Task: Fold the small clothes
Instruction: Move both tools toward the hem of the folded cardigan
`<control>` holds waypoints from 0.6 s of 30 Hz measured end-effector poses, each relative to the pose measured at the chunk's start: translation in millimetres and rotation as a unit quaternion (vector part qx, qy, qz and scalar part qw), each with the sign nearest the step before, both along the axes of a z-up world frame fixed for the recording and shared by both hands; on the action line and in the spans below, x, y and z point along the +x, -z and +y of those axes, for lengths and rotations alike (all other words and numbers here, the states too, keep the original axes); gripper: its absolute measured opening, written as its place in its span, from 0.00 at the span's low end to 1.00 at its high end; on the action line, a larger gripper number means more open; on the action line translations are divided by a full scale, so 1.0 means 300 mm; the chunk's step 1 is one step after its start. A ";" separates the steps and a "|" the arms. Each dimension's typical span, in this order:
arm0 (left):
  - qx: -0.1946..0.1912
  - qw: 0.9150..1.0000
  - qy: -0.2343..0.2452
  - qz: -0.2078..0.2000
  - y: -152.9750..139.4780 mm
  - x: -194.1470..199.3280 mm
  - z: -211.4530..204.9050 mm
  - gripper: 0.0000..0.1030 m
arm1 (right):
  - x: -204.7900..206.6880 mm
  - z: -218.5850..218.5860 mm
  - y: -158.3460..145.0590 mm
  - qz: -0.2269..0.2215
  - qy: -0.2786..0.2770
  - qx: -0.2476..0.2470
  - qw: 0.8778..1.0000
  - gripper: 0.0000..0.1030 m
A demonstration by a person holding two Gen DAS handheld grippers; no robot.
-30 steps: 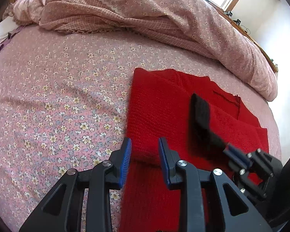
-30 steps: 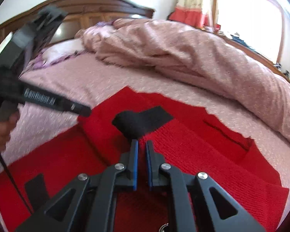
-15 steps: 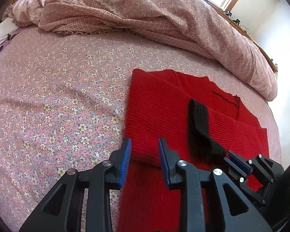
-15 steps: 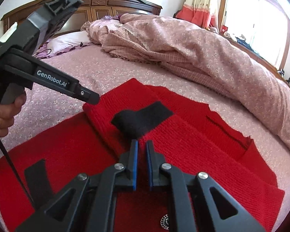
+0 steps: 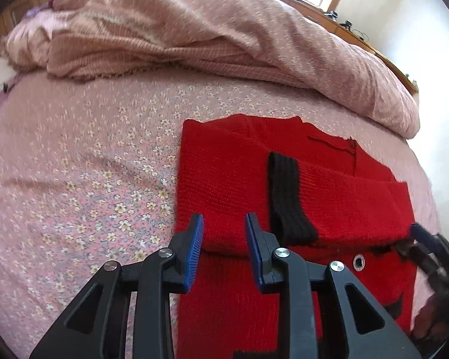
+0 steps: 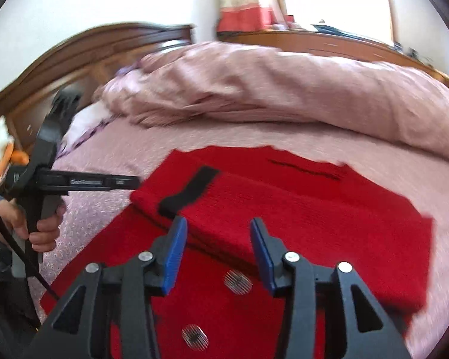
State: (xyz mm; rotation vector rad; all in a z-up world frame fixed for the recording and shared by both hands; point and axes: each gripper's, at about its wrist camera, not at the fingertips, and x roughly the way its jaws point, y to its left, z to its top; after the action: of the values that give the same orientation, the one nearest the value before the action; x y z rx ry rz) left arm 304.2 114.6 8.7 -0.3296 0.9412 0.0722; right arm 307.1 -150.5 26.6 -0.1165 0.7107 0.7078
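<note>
A red knit garment [image 5: 230, 179] lies flat on the flowered bedsheet [image 5: 83, 179], filling the lower centre and right of the left wrist view and the lower middle of the right wrist view, with the rumpled pink quilt [image 5: 212, 30] heaped beyond it along the top of both frames. The fold appears to be partway done: a sleeve with a black ribbed cuff [image 5: 287, 197] is laid across the body, its folded edge running across the frame just above the fingertips of the left gripper [image 5: 224, 233], and the side at the right also looks turned in. What seems left is to bring the near half, with its metal snaps [image 6: 238, 281], up over the rest and smooth the stack. The left gripper's jaws stand a little apart with the sleeve's edge showing in the gap; whether the pads press on the knit cannot be told. The right gripper [image 6: 217, 240] has just been opening its jaws, which now stand well apart above the cloth with nothing clamped between them, so the sleeve is judged to be released. The knit looks thick, soft and ribbed, lying in tidy layers, with a dark slit [image 6: 303, 167] near its far edge.
</note>
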 end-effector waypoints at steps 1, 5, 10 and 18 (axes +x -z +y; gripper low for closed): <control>0.004 1.000 0.006 -0.002 -0.006 -0.013 -0.006 0.21 | -0.007 -0.050 -0.002 0.005 0.015 0.005 1.000 0.47; 0.018 1.000 0.013 -0.019 -0.040 -0.118 -0.021 0.21 | -0.062 -0.340 0.017 0.049 0.121 0.032 0.991 0.47; 0.021 0.999 0.027 -0.005 0.001 -0.290 -0.027 0.27 | -0.185 -0.621 0.036 0.099 0.201 0.101 0.969 0.47; 0.036 0.996 0.032 0.075 0.141 -0.527 -0.016 0.28 | -0.364 -0.787 0.152 0.198 0.258 0.188 0.927 0.47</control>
State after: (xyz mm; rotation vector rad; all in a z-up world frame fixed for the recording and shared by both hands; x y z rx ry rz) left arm 146.2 109.8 -33.7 -0.2285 1.0947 0.0721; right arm 197.8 -386.5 -19.0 0.5650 0.9282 0.3445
